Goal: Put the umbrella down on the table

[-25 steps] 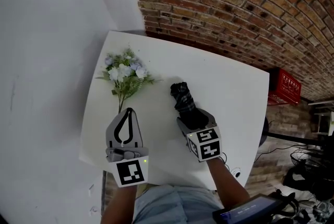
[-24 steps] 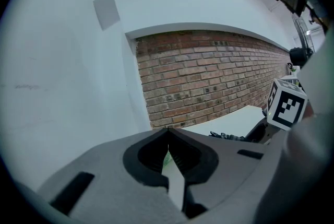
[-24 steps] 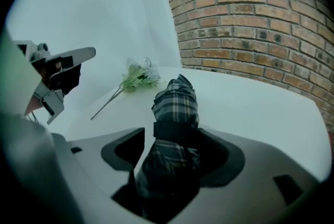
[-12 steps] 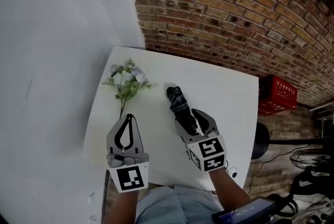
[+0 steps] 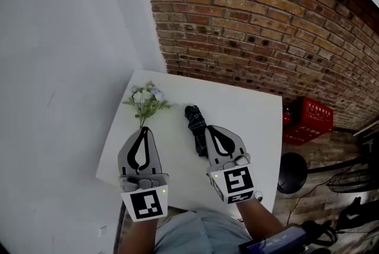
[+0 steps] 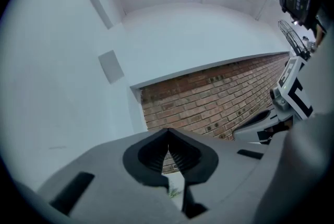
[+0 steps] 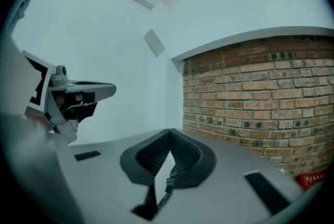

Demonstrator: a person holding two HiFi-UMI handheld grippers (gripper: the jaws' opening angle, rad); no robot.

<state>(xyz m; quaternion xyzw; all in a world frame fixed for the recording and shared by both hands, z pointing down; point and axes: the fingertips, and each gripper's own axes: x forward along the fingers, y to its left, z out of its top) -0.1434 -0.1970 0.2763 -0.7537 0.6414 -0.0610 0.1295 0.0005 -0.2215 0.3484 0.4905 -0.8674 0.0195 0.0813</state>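
Umbrella (image 5: pixel 195 126) lies folded on the white table (image 5: pixel 249 122).

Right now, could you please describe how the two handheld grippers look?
The left gripper and right gripper match: grey shells tapering to a point, black ribbed pads lining the jaws, and a white cube with black square markers at each rear end.

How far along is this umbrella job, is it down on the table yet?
Done: the folded umbrella lies flat on the white table, beside the flowers.
In hand: nothing. The right gripper has just closed its jaws with nothing between them, and the left gripper is shut and empty too.
Left: nothing that I can see; the job looks finished.
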